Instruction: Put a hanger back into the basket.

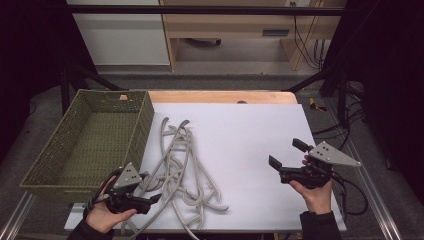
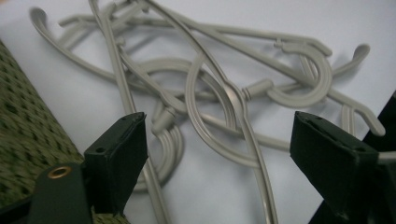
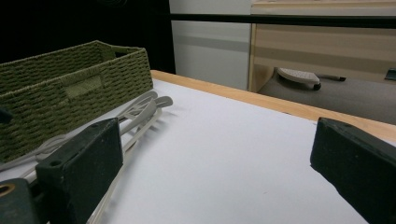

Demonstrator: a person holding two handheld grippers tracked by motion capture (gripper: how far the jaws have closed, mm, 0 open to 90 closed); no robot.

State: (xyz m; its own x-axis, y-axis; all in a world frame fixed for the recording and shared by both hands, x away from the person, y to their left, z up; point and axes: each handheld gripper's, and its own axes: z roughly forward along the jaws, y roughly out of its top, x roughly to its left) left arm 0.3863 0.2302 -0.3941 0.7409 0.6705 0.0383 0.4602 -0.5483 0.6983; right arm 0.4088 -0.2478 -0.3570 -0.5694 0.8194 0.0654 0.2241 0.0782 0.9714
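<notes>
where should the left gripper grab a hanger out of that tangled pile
Probably on a straight arm of the top hanger, not a hook: the hooks interlock in the hanger pile. Come from above with the left gripper, its open jaws straddling the thin bar crosswise, since it lies flat on the white sheet.

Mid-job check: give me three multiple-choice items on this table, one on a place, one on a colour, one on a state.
1. Where does the pile of grey plastic hangers lie?
A. inside the basket
B. on the white sheet beside the basket
C. on the floor

2. What colour is the woven rectangular basket?
A. olive green
B. red
C. white

3. How do the right hand-held gripper jaws stand?
A. shut on a hanger
B. shut, empty
C. open, empty

Answers: 1 B, the high view shows them on the sheet. 2 A, its weave is green. 3 C, the jaws stand apart over bare sheet.
</notes>
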